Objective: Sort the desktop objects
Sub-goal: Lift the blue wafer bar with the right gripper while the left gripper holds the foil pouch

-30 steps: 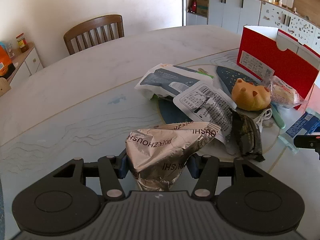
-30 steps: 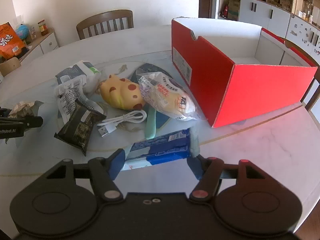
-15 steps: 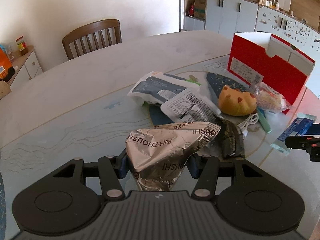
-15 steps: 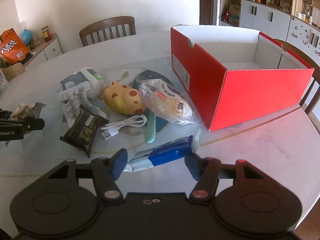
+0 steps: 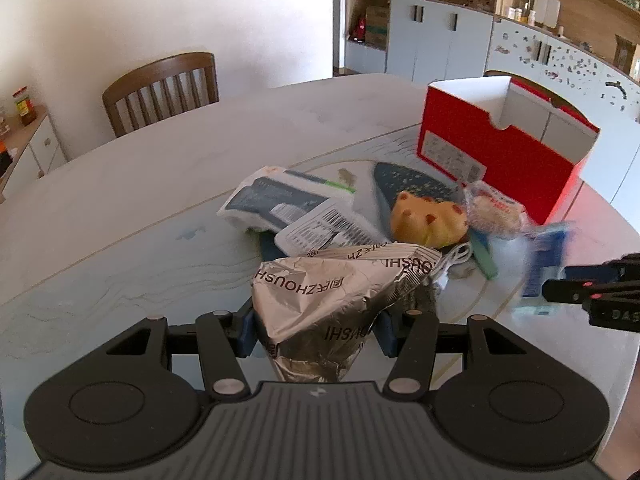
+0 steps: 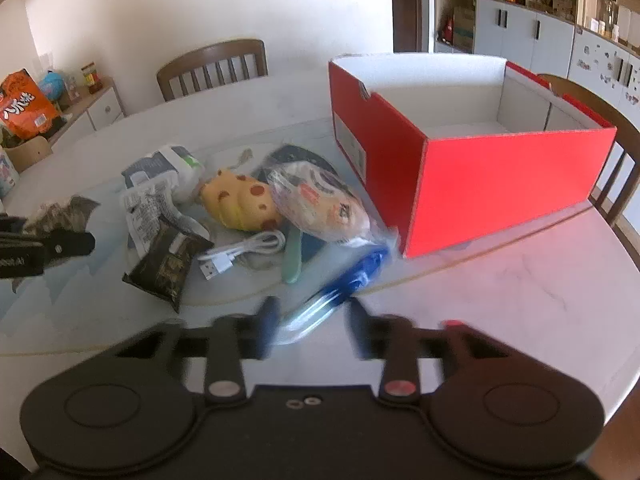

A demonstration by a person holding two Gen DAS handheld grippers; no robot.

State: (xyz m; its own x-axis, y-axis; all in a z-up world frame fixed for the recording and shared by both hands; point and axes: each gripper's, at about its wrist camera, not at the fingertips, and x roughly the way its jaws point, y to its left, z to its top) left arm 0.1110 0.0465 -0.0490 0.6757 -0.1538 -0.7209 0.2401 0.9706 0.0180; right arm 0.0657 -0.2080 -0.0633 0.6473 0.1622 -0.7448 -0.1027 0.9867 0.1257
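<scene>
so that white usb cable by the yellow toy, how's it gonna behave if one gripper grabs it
The white USB cable is thin and lies in a loose loop, so it would probably go floppy and dangle, plug end swinging. It looks light for its size. One end seems to run under the green handle beside the yellow toy, so it may snag or drag that along.

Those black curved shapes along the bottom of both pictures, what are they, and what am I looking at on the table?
They are hand-held grippers; a person carries one in each hand, each with a camera looking along its fingers. The left gripper holds a crumpled silver foil bag. The right gripper is closing around a blue and white packet, which looks blurred. On the table lie a yellow spotted toy, a white cable, a dark snack packet, other wrapped packets and an open red box.
</scene>
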